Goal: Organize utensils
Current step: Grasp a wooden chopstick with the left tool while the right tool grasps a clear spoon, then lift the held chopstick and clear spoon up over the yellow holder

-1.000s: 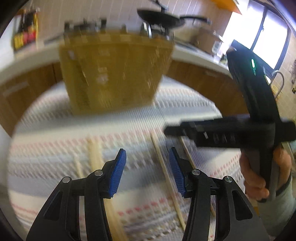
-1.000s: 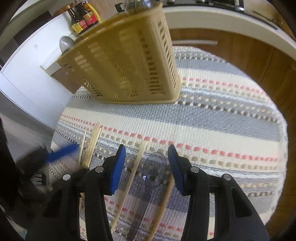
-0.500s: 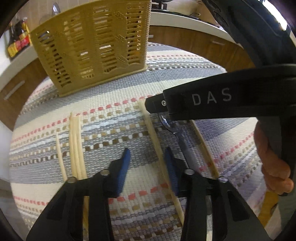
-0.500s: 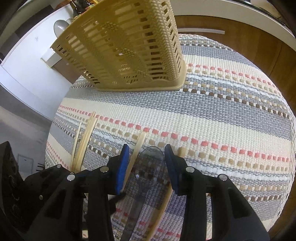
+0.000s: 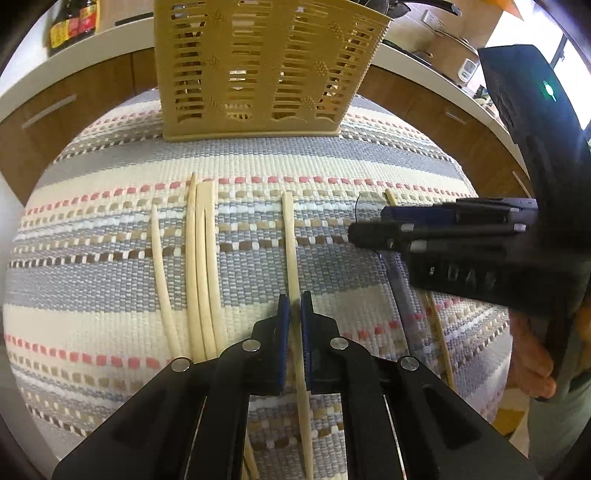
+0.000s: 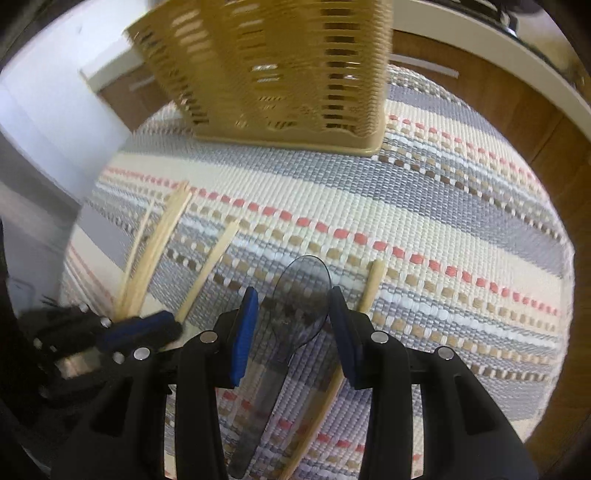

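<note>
A single pale chopstick (image 5: 291,251) lies on the striped woven mat (image 5: 110,295). My left gripper (image 5: 294,306) is closing and its blue pads pinch the chopstick. This chopstick (image 6: 214,269) and the left gripper (image 6: 147,328) also show at lower left in the right wrist view. My right gripper (image 6: 293,306) stands open, low over a clear grey plastic spoon (image 6: 301,295) whose bowl lies between its pads. From the left wrist view the right gripper (image 5: 373,230) reaches in from the right. A tan slotted utensil basket (image 5: 258,74) (image 6: 280,74) stands upright at the mat's far edge.
Several more chopsticks (image 5: 199,258) (image 6: 155,251) lie left of the held one, another chopstick (image 6: 373,284) right of the spoon. A hand (image 5: 532,350) holds the right gripper's handle. Wooden cabinets (image 5: 443,122) and a white counter with sauce bottles (image 5: 74,26) ring the mat.
The left gripper came down over the single chopstick and its jaws narrowed onto it. The right gripper narrowed a little and settled lower around the spoon's bowl.
</note>
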